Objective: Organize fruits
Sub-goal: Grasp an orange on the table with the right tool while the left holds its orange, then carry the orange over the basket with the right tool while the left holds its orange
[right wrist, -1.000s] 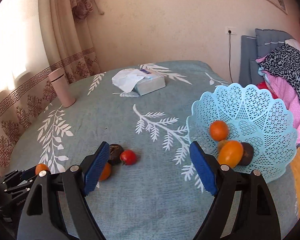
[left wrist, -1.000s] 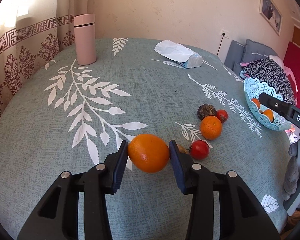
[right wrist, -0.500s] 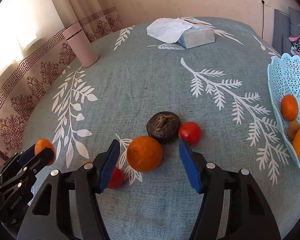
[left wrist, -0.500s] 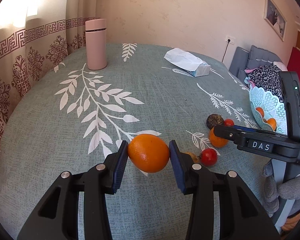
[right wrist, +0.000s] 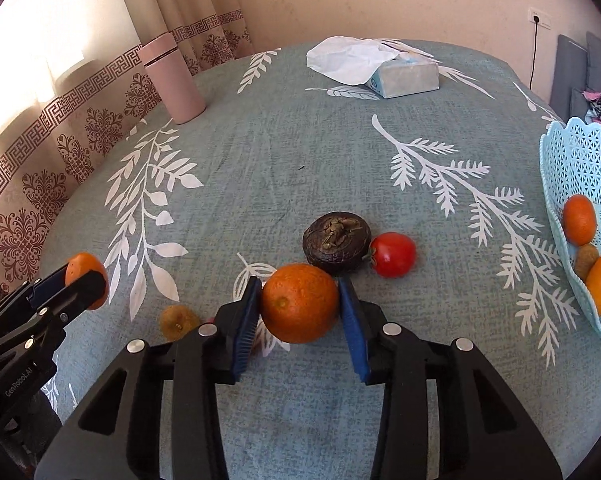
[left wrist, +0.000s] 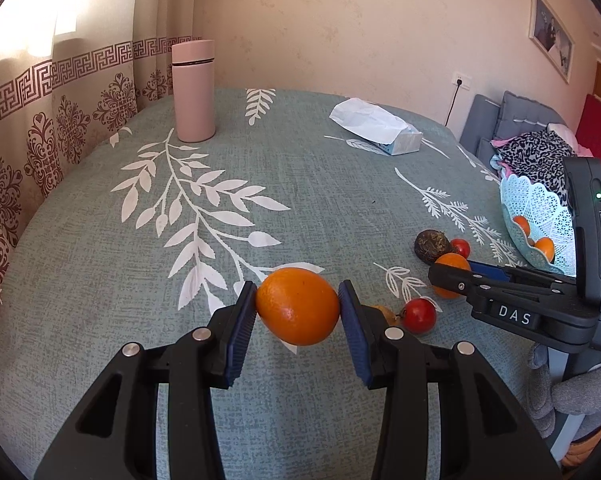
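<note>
Right wrist view: right gripper (right wrist: 299, 309) closing, its blue pads against a round, dimpled orange (right wrist: 299, 302) on the tablecloth (right wrist: 260, 168). Left gripper (left wrist: 298, 308) clamps a smooth oval orange fruit (left wrist: 297, 306) above the cloth.

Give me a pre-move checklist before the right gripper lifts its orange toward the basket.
1. Right gripper on the orange: fingers closing, pads at both sides. Ok.
2. Dark round fruit just behind that orange, whether touching: cannot tell.
3. Red tomato outside the fingers: ok.
4. Left gripper shut on its own orange, off to the side: ok.
5. Blue basket has room beside the fruit already inside: ok.
6. Small brownish fruit near the left finger, clear of lift path: cannot tell.
</note>
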